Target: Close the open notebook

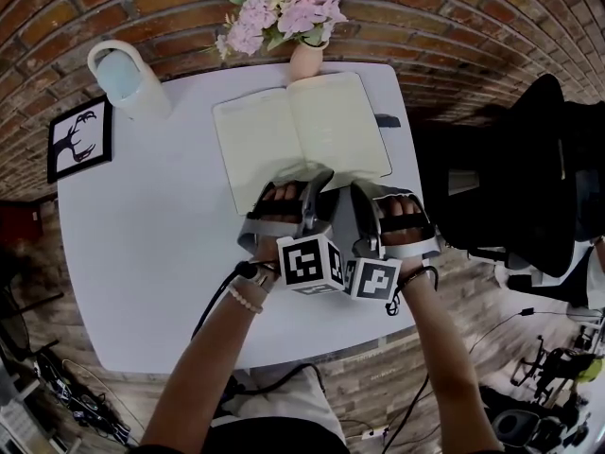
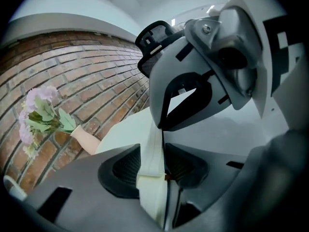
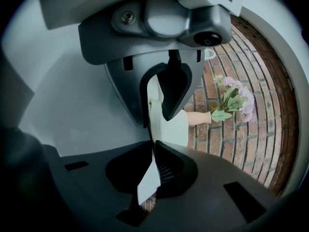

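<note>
The open notebook (image 1: 302, 130) with cream pages lies at the far middle of the white table (image 1: 142, 253). Both grippers sit side by side at its near edge. My left gripper (image 1: 317, 185) is shut on a thick stack of pages (image 2: 150, 149), which stands on edge and fills the gap between the pads of this left gripper (image 2: 154, 166). My right gripper (image 1: 364, 192) is just to its right. In the right gripper view, the right gripper (image 3: 153, 163) is shut on a thin sheet (image 3: 148, 180) of the notebook. Each gripper view is largely filled by the other gripper.
A vase of pink flowers (image 1: 302, 8) stands just beyond the notebook, against the brick wall. A white jug (image 1: 123, 78) and a framed picture (image 1: 80, 140) are at the table's far left. A small dark item (image 1: 386, 119) lies by the notebook's right edge. A black chair (image 1: 529, 178) is to the right.
</note>
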The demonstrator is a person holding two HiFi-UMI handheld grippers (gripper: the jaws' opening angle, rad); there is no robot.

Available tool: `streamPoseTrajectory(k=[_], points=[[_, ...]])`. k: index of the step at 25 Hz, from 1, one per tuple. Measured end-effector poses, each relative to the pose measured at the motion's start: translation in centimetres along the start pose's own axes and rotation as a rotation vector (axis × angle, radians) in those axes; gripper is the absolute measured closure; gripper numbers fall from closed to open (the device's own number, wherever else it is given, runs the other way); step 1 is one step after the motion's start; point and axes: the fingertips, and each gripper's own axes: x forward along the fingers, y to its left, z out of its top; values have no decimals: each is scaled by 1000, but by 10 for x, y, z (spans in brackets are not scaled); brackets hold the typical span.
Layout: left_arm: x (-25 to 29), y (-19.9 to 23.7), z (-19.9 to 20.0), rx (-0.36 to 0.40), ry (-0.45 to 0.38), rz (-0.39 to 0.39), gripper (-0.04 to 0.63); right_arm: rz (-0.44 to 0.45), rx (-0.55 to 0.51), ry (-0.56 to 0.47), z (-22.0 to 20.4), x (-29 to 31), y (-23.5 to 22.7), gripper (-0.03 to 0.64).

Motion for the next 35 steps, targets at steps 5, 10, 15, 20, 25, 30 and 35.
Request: streamPoseTrajectory(k=[5,10,15,20,25,30,35], points=[[-2,-1,0,-54,-16,-28,465,-13,41,-45,1,-2,-4,569],[-3,-2,1,-75,-18,-29,479,-24,249,-99,-8,-15,-15,569],[-6,-1,2,-109,-30,-26,488,50,966,-175,-35,-23,-39,494],[-8,0,3,-126,-45,-26,494,78,1544,-259,-62,-16,-54,402],[-10,2,2,-149,-55,-28,495,133,1822,-319,-65,-3,-59,396],[-10,1,0,-157,-48,-35,494,180,1879,-348,-58,1,-59,479],[-11,0,0,-169,-58,-49,486,166,1945,-382,-56,-3,-64,520]])
